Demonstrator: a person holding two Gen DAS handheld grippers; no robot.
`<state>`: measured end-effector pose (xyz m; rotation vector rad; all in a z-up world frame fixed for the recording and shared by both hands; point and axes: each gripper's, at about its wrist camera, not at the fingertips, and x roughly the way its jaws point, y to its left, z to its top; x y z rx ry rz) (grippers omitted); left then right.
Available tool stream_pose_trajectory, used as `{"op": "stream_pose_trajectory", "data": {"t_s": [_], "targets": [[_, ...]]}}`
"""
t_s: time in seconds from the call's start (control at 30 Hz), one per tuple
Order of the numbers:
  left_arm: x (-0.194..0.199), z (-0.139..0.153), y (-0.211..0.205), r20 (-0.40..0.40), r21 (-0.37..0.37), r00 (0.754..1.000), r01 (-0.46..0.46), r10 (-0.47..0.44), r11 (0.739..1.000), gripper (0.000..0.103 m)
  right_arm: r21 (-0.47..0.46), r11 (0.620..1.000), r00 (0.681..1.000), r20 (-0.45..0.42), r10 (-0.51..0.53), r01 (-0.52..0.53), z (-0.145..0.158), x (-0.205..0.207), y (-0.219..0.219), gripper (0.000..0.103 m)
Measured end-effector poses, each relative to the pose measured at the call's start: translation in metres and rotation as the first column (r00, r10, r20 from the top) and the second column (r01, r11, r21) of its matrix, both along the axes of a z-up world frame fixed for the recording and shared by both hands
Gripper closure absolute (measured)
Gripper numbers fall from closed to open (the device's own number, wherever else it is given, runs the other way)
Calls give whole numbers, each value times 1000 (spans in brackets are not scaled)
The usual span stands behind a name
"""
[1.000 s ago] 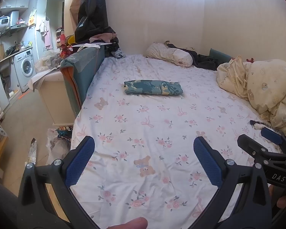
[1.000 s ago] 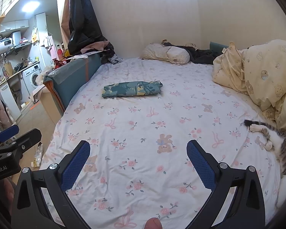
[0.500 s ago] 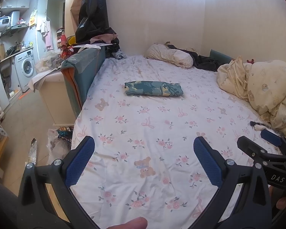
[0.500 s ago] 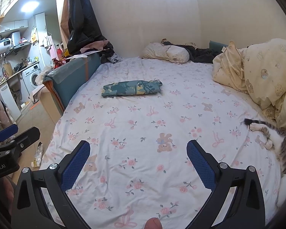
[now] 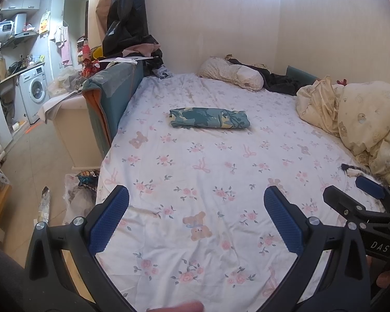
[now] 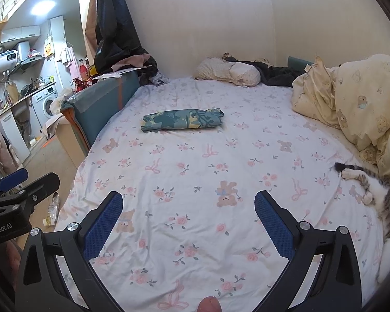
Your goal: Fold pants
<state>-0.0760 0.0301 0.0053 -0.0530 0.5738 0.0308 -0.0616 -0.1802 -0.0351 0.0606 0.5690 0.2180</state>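
Pants, a teal-and-yellow patterned fabric bundle [image 5: 209,121], lie folded into a compact oblong mid-bed on the white floral-print bedsheet [image 5: 195,182], well apart from both claws. Left claw [image 5: 196,217] spread wide, holding nothing; right claw [image 6: 188,219] likewise spread and empty, over the near part of the bed. Against the frames a second back almost nothing has shifted: bundle unmoved, claws at the same stand-off. Judgement: folding looks finished. Grey-and-white tabby cat [image 6: 371,187] lies at right edge.
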Motion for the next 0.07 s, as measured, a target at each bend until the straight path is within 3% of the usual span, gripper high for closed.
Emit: {"op": "stream_pose_trajectory", "data": {"t_s": [0.07], "targets": [[-1,-1,1,3,-4,1000,-3,3,1000,1,-3,1000,1000,-2,3,-3,0,1,0,0]]}}
